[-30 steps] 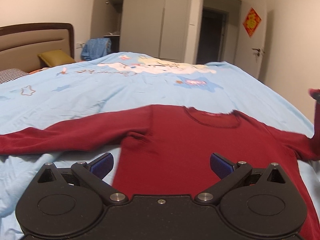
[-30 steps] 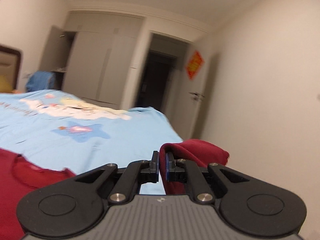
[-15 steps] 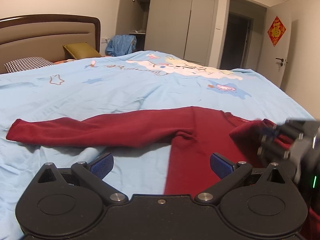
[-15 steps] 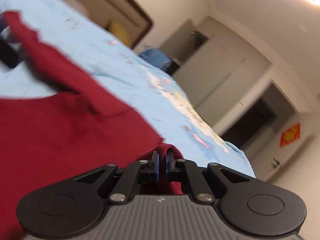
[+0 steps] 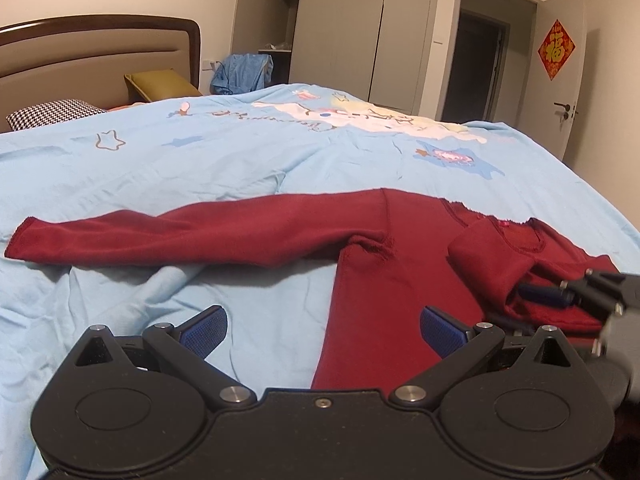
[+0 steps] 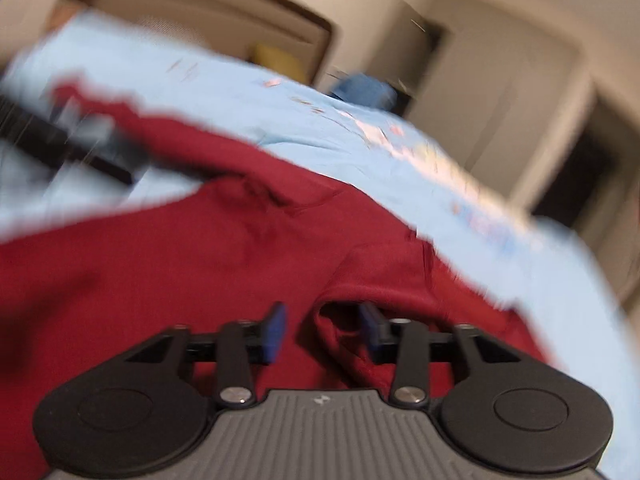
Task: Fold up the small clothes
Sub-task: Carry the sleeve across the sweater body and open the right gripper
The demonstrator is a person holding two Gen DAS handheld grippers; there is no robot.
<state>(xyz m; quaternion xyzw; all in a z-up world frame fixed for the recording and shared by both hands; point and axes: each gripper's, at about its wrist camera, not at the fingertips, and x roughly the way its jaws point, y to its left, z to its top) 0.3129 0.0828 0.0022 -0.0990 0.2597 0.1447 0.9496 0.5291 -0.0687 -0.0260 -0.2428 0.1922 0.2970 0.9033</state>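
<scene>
**Inspector:** Item under task?

**Assistant:** A dark red long-sleeved top [image 5: 404, 264] lies flat on the light blue bedspread [image 5: 240, 168], neckline toward the far side of the bed. In the left wrist view, one sleeve [image 5: 180, 236] stretches straight out to the left, its cuff resting on the bedspread. The other sleeve [image 5: 496, 264] is folded inward across the chest, just below the collar.

**Inspector:** Right claw?

**Assistant:** The right claw [image 6: 322, 334] sits low over the top's body. Its blue pads [image 6: 274, 332] stand apart with a clear gap, and they grip nothing. A bunched fold of red fabric rises between them, close to the right pad; the view is blurred, so contact cannot be confirmed. From the left wrist view the right claw appears at the right edge, fingers pointing into the folded sleeve.

**Inspector:** Left claw?

**Assistant:** The left claw [image 5: 322, 326] is spread wide and holds nothing. It hovers near the top's left side edge: its left pad [image 5: 204, 328] is seen over bare bedspread, its right pad over red fabric.

**Inspector:** Surroundings?

**Assistant:** A padded headboard [image 5: 96, 60] with a yellow cushion [image 5: 160, 84] and a checked pillow [image 5: 52, 114] stands at the far left. Beyond the bed are grey wardrobes [image 5: 360, 28], a blue garment [image 5: 242, 74] draped near them, an open doorway, and a red ornament [image 5: 556, 50] on the white door.
</scene>
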